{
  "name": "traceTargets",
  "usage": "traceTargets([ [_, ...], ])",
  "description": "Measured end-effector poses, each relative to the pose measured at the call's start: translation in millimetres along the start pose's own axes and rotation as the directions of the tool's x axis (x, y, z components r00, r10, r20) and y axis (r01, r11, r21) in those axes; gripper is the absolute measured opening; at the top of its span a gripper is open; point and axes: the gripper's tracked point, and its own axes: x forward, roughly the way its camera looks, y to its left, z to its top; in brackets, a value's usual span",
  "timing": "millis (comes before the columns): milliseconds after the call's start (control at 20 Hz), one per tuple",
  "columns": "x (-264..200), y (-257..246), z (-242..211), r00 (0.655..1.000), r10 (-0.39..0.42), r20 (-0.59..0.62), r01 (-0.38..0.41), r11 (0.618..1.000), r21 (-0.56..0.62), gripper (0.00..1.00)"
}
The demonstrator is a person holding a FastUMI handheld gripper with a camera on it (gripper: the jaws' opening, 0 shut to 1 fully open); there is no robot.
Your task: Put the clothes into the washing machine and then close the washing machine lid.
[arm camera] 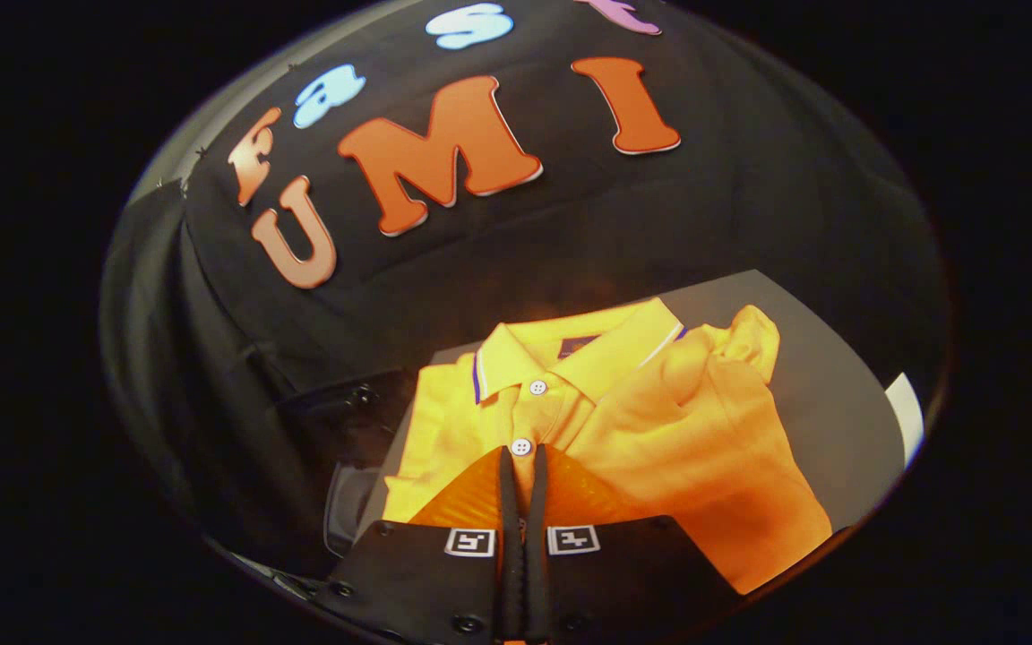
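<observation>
My gripper (523,459): fingers drawn nearly together, only a thin slit between tips, pointing straight forward and slightly downward

Recording booth, black cloth wall (749,206), grey tabletop (825,421), folded yellow shirt (659,430)

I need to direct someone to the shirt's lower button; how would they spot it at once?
Start at the grey tabletop, where a yellow polo shirt lies folded. Follow its placket down from the collar. Of the two white buttons, the lower button sits just ahead of the hand-held gripper, whose fingers are nearly together, while the upper button is nearer the collar.
</observation>
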Motion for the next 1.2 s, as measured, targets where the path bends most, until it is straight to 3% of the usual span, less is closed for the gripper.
traceTargets([
  [250,-14.5,11.6,37.0,0.976,0.153,0.155,-0.154,0.988,-0.007,0.08],
  [450,-59.5,53.1,61.3,0.945,0.223,0.241,-0.222,0.975,-0.029,0.07],
  [600,-83.9,78.6,69.0,0.922,0.258,0.290,-0.236,0.966,-0.111,0.08],
  [800,-118.7,134.3,65.3,0.875,0.359,0.325,-0.327,0.933,-0.149,0.07],
  [1000,-124.1,193.8,56.9,0.847,0.396,0.355,-0.345,0.917,-0.201,0.07],
  [1200,-103.0,256.1,39.4,0.846,0.382,0.372,-0.324,0.923,-0.210,0.07],
])
